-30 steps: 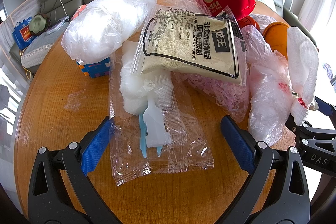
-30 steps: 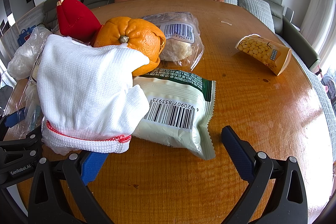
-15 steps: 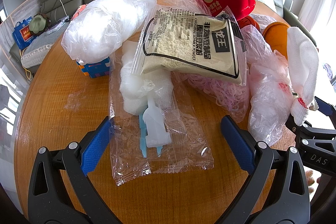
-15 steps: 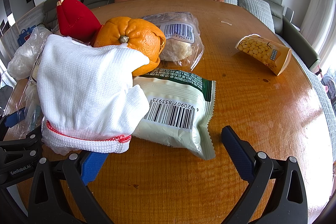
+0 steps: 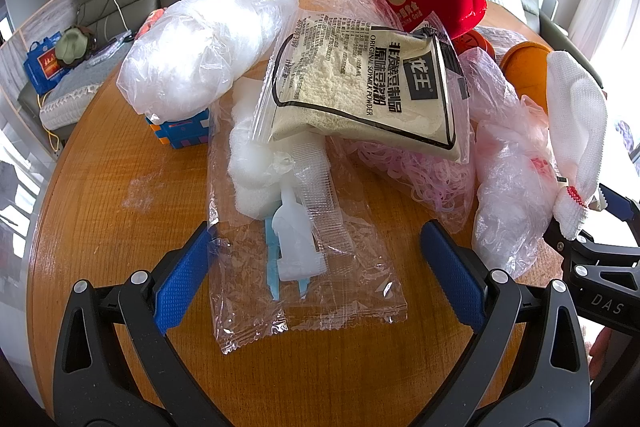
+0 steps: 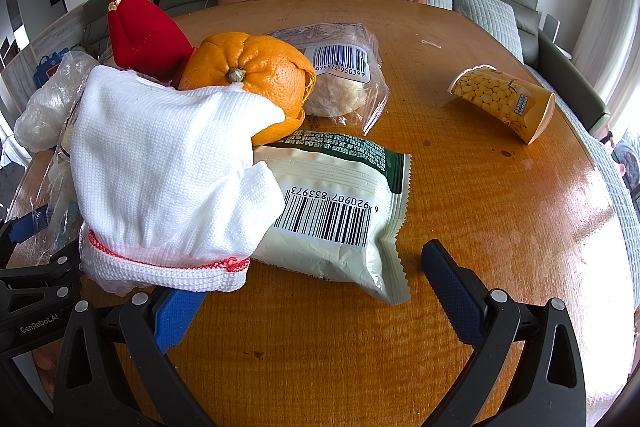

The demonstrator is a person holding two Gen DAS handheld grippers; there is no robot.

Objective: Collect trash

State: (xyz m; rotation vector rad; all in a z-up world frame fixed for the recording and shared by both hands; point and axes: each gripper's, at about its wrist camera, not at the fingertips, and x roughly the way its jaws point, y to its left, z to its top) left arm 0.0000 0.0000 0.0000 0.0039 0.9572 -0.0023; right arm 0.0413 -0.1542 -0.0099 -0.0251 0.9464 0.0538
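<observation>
A pile of trash lies on the round wooden table [image 5: 100, 227]. In the left wrist view my left gripper [image 5: 316, 267] is open, its fingers either side of a clear wrapper [image 5: 304, 267] holding a white and blue plastic piece. Behind it lie a soymilk powder bag [image 5: 360, 91] and crumpled clear plastic [image 5: 208, 47]. In the right wrist view my right gripper [image 6: 308, 287] is open and empty. A white knit glove [image 6: 168, 167] lies over its left finger. A white and green snack packet [image 6: 340, 211] lies just ahead, with orange peel [image 6: 256, 75] behind.
A red plush item [image 6: 144, 31] and a clear bag with a barcode [image 6: 344, 67] lie behind the peel. A paper cup printed with beans [image 6: 504, 103] lies on its side at the right. A blue block [image 5: 180, 131] sits under the plastic. A sofa curves behind the table.
</observation>
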